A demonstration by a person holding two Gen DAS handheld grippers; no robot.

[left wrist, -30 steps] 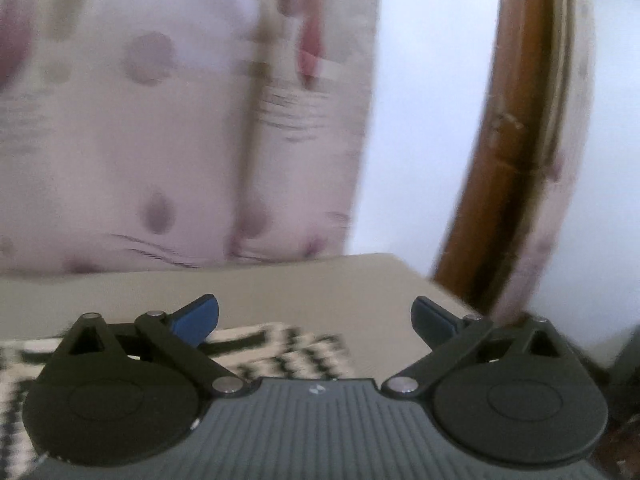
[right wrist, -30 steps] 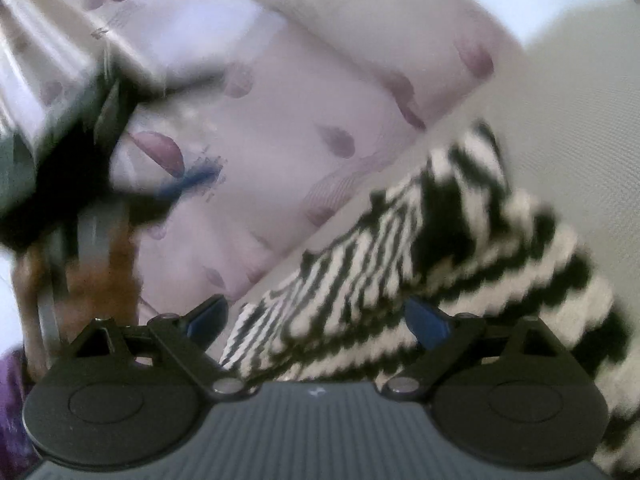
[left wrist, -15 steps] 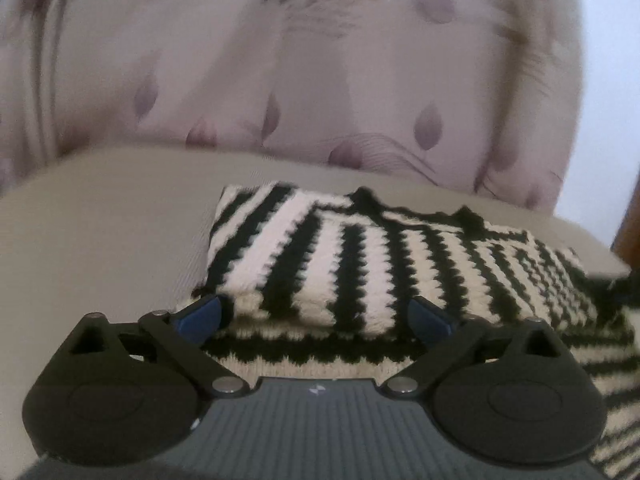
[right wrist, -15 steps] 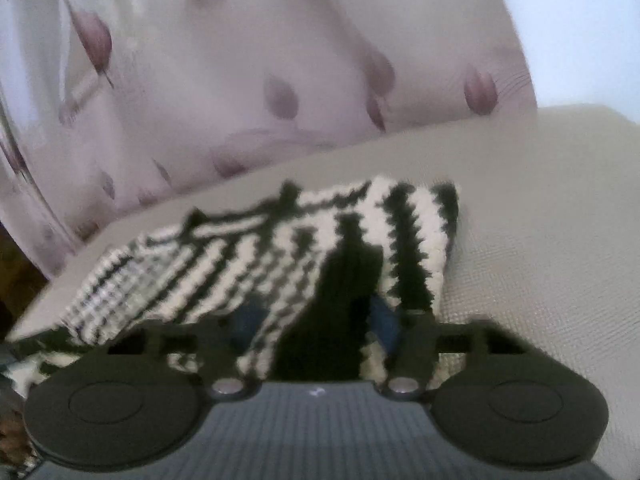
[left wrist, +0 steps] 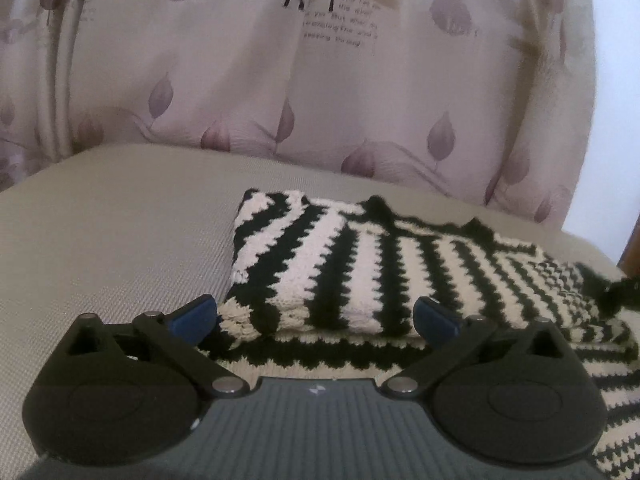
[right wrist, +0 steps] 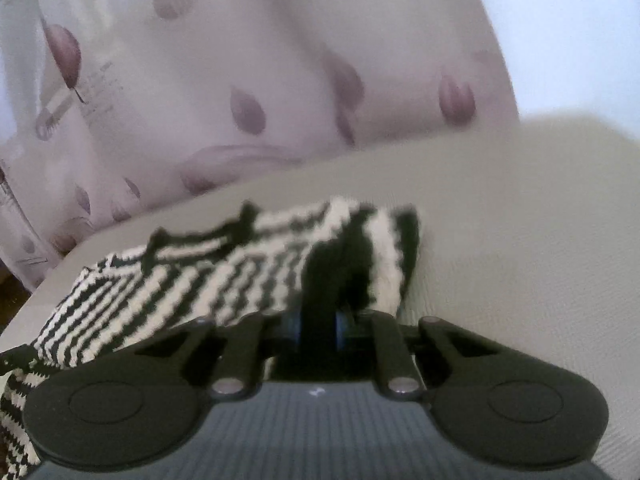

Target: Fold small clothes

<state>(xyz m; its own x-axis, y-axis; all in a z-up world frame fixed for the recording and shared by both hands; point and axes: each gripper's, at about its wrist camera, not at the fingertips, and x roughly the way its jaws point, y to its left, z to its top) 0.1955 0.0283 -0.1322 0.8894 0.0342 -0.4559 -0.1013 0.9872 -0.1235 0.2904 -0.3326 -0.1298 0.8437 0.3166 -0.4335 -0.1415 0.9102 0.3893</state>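
Pinching black stripe of knit top [right wrist: 248, 280] on table [right wrist: 520, 220], right gripper [right wrist: 316, 326] fingers just clamped onto edge. Left gripper [left wrist: 316, 316] fingers spread wide, folded edge between them, ungripped. Soft, floppy, stretchy knit; best grabbed at doubled edges, corners sag.

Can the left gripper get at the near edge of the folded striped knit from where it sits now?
Probably yes: the left gripper is open, the striped knit lies right between its fingers, and nothing blocks it.
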